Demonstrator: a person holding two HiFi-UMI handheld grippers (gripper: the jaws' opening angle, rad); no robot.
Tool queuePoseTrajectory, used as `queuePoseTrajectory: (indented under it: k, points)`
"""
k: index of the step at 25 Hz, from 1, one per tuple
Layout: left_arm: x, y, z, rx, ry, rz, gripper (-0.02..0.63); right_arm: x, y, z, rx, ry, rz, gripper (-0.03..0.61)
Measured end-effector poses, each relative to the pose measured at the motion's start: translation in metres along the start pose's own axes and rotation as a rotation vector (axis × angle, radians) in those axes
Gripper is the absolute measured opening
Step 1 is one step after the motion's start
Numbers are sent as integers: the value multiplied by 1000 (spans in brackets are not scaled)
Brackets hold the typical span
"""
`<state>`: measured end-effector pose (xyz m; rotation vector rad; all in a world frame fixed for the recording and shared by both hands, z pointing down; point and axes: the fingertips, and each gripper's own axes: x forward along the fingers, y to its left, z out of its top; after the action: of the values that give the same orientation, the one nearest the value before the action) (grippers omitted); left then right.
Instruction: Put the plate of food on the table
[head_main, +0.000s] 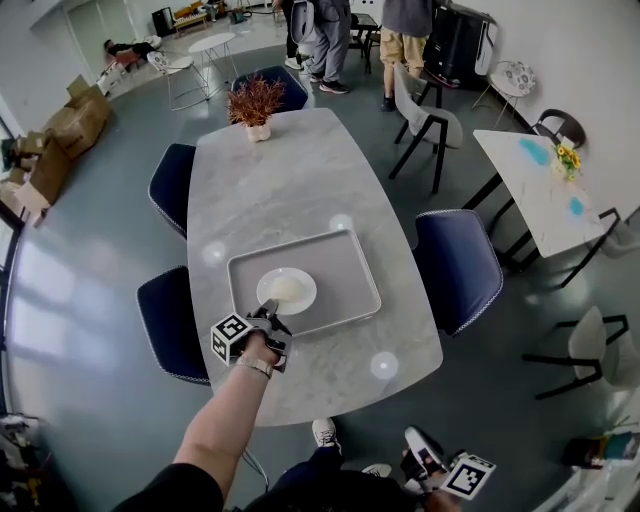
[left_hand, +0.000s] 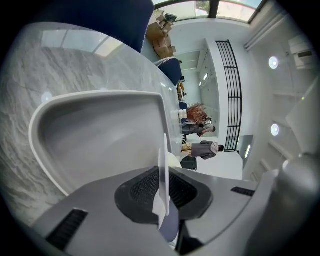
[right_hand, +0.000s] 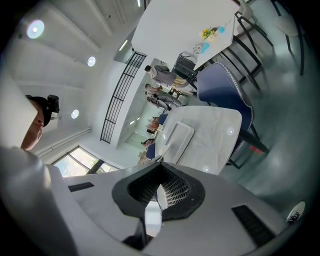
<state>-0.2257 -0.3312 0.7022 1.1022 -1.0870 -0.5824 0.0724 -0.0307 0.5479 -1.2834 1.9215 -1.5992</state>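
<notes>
A white plate with a pale mound of food rests on a grey tray near the front of the marble table. My left gripper is at the plate's near rim and shut on it. In the left gripper view the rim runs edge-on between the pads, with the tray beyond. My right gripper hangs low beside the person's legs, off the table, shut with nothing in it. The right gripper view shows its pads together and the table far off.
A potted dried plant stands at the table's far end. Blue chairs flank the table. A second white table is at the right. People stand at the back, and cardboard boxes sit at the left.
</notes>
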Motion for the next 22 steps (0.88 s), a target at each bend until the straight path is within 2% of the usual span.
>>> queuePoseTrajectory:
  k: [13,22]
  points:
    - [23,7,3,61,25,116,34,-1,-7,-9,9,8,-4,11]
    - [20,9,7,191,31,250,44,1,-5,-9,14,15,4,9]
